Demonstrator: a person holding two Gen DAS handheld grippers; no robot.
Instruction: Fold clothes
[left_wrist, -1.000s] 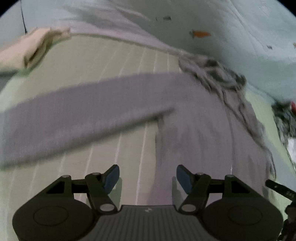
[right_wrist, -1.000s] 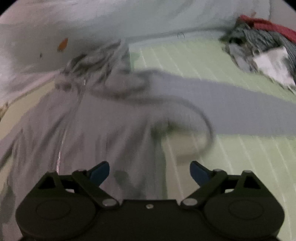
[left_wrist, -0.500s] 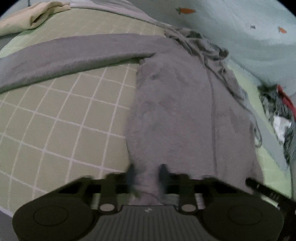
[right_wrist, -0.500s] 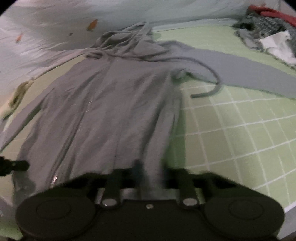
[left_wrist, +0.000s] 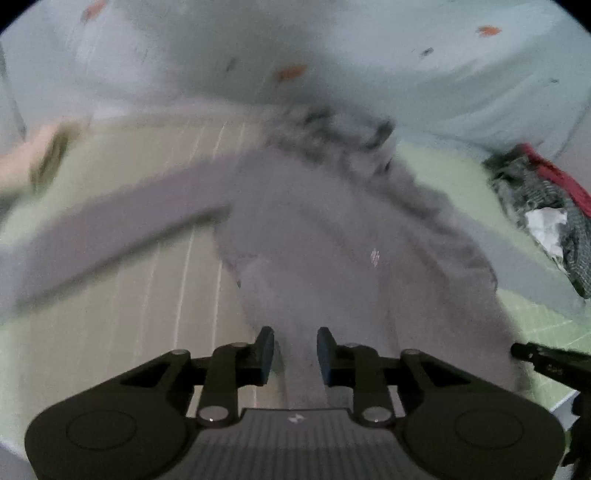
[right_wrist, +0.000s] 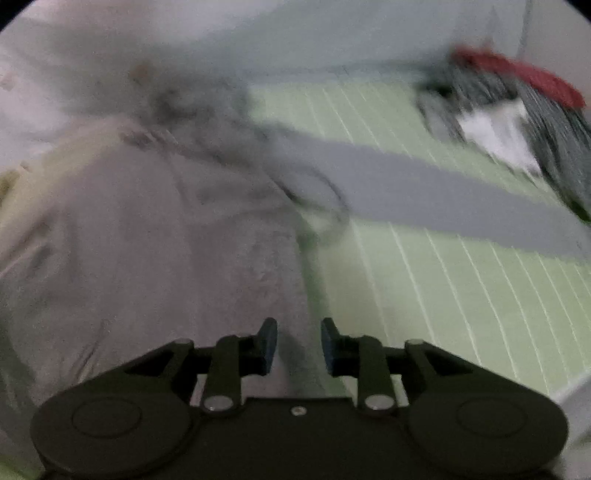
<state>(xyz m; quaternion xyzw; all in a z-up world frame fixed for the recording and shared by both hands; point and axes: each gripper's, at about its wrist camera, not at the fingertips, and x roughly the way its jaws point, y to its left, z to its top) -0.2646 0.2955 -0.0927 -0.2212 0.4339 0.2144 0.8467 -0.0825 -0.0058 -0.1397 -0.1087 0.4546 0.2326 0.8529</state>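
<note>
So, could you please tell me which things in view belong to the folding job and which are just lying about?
Job in hand:
- grey long-sleeved hooded garment, spread on the green grid-patterned sheet
- left gripper
- right gripper

Lying about:
- pile of grey, red and white clothes
- cream cloth
- pale blue carrot-print bedding

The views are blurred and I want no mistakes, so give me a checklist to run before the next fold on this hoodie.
1. Left gripper has the hem of the grey hoodie: fabric runs between its narrowed fingers, ok.
2. Right gripper has the hem: fabric edge sits between its fingers, ok.
3. Sleeves straight on the green sheet: one sleeve and the other sleeve both lie stretched out, ok.
4. Drawstring tucked in: it loops out onto the sheet, not ok.
5. Hood flat: too blurred, cannot tell.
6. Clothes pile clear of the sleeve end: cannot tell.
</note>
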